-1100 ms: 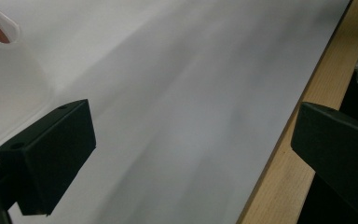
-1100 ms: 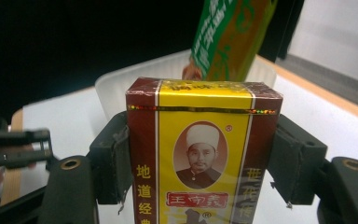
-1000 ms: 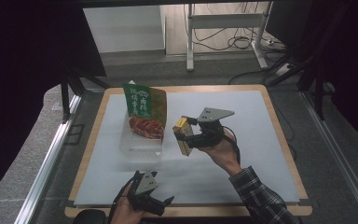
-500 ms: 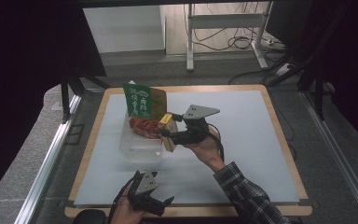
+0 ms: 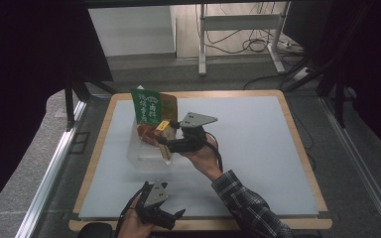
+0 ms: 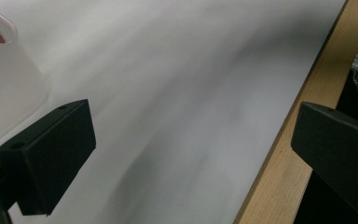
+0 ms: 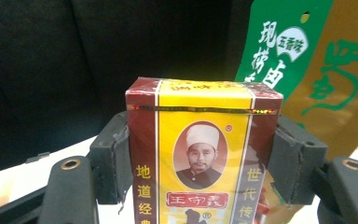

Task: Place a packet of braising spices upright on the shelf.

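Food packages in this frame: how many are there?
2. A yellow-and-maroon box sits clamped in the right gripper above the clear container; a green-and-orange pouch stands in that container. Others could lie hidden behind them.

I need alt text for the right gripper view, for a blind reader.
The right gripper clamps a yellow and dark red box upright between its padded jaws. A green and orange snack bag stands behind, at the right.

Overhead light is brightening the pale grey table mat (image 5: 258,148), surroundings are staying dark. Motion blur is smearing the left gripper view; soft shadows are falling.
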The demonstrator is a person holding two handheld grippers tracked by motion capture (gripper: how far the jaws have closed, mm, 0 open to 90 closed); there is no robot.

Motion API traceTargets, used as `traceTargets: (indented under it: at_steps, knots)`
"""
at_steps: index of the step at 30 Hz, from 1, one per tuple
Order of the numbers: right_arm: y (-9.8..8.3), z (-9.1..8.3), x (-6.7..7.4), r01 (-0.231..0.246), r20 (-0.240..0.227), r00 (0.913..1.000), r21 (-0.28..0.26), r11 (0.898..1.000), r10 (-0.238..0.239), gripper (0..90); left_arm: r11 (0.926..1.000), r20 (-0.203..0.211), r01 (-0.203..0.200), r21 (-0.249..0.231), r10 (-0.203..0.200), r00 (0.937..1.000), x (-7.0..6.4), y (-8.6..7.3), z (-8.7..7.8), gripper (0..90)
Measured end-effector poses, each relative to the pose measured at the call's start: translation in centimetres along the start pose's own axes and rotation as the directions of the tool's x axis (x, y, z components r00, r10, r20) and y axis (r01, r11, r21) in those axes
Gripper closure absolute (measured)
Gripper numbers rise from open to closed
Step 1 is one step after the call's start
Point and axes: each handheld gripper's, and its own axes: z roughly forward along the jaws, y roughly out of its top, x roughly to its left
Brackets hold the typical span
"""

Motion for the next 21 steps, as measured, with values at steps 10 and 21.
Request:
traceTargets:
  at_steps: [10, 21]
  knots:
    - [-0.8, 1.9, 1.1, 0.0, 0.006, 1.0, -0.009, 1.0, 0.001, 32.1, 1.0, 0.001, 0.004, -0.004, -0.004, 1.0, 0.0, 0.0, 0.0, 0.0]
    - [-2.3, 3.0, 1.7, 0.016, 0.016, 0.9997, 0.011, 1.0, -0.017, 32.3, 1.0, 0.001, 0.0, 0.0, 0.0, 1.0, 0.0, 0.0, 0.0, 0.0]
